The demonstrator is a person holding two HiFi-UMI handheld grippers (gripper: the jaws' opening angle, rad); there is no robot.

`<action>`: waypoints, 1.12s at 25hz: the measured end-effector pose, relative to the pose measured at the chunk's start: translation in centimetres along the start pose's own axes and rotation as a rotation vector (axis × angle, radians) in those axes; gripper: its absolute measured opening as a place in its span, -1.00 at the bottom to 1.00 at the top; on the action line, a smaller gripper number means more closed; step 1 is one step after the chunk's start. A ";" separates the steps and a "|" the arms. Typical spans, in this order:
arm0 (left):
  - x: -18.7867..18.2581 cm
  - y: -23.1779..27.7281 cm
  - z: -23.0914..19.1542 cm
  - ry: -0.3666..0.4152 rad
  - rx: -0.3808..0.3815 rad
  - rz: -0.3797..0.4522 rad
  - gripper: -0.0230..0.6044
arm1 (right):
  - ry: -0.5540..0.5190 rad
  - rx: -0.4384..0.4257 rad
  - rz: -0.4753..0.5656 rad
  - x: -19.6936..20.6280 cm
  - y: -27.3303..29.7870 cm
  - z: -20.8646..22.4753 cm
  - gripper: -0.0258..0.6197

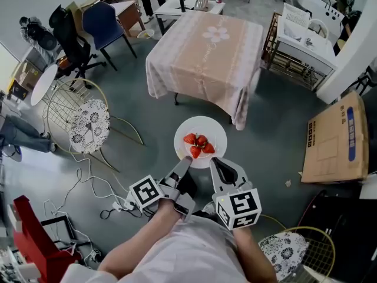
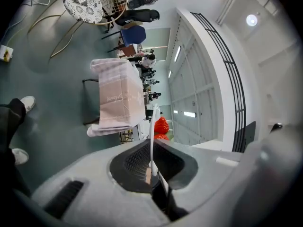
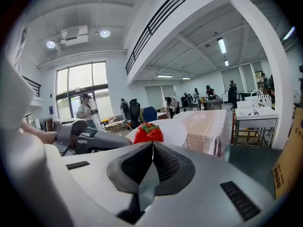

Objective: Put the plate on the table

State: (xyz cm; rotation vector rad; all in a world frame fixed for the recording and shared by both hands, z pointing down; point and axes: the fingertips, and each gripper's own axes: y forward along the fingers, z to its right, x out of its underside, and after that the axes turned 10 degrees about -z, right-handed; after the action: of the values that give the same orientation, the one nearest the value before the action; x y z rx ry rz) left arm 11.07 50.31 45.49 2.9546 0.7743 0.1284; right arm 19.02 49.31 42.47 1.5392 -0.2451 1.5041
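Note:
A white plate [image 1: 202, 131] carrying three strawberries [image 1: 198, 144] hangs in the air above the grey floor, short of the table [image 1: 206, 52] with its pink cloth. My left gripper [image 1: 184, 161] is shut on the plate's near rim at the left, and my right gripper [image 1: 215, 161] is shut on the near rim at the right. In the left gripper view the plate [image 2: 152, 126] stands edge-on between the jaws, with strawberries [image 2: 161, 125] beyond. In the right gripper view the plate [image 3: 173, 130] and a strawberry [image 3: 148, 133] sit just past the shut jaws; the table [image 3: 208, 124] lies further off.
A wire chair with a patterned cushion [image 1: 88, 125] stands to the left and another [image 1: 291, 249] at the lower right. A cardboard box [image 1: 336, 137] leans at the right. Cables [image 1: 94, 187] trail over the floor at the left. Office chairs [image 1: 103, 22] stand by the far wall.

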 end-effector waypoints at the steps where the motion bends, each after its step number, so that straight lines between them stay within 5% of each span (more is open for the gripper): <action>1: -0.3 0.5 0.0 -0.003 0.003 -0.004 -0.88 | 0.003 0.010 0.001 -0.3 0.2 0.4 -0.91; 28: -16.4 8.7 1.0 -0.080 0.070 -0.165 -0.87 | -0.002 0.180 -0.059 -10.1 14.0 2.9 -0.91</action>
State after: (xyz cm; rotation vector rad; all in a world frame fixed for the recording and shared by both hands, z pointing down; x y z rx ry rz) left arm 1.14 34.65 44.45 2.9231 1.0267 -0.0279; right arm 8.90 35.12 40.79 1.6743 -0.0660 1.5118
